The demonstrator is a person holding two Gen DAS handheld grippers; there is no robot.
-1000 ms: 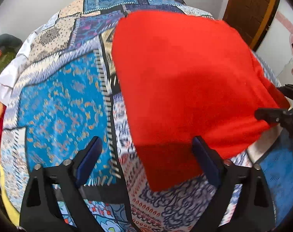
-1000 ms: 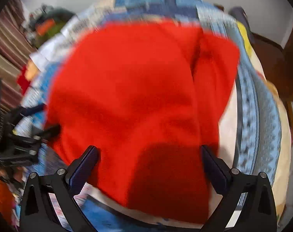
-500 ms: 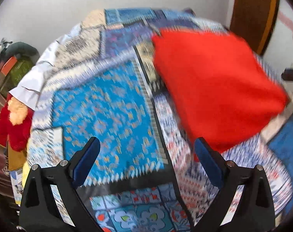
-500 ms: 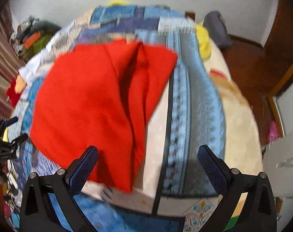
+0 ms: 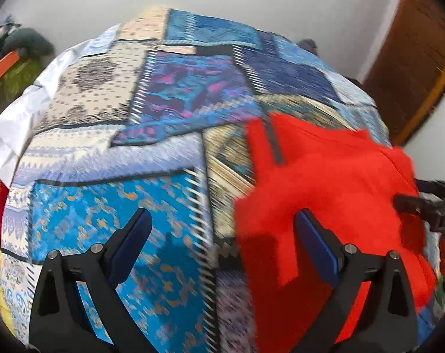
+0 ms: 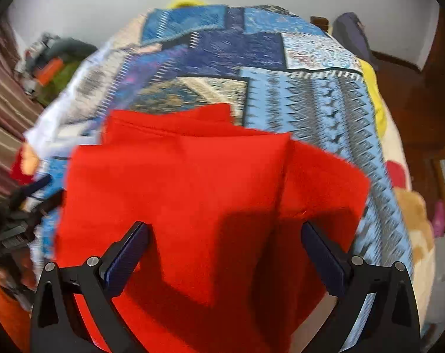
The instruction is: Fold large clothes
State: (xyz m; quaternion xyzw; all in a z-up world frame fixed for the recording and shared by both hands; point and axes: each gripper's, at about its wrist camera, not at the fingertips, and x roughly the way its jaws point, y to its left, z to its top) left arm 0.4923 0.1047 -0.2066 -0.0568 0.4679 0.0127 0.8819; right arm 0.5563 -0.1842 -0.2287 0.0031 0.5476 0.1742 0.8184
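From the left wrist, the left hand-held gripper stands with its jaws spread wide, empty, above the blue patchwork bedspread. The folded red garment lies toward the bed's right edge, partly behind the right finger. The right hand-held gripper pokes in at that edge; blur keeps me from telling whether it touches the cloth.

From the right wrist, the right hand-held gripper is likewise wide open and holds nothing. Here the red garment shows its stacked layers, near the bed's near edge. The left hand-held gripper sits beside its left side.
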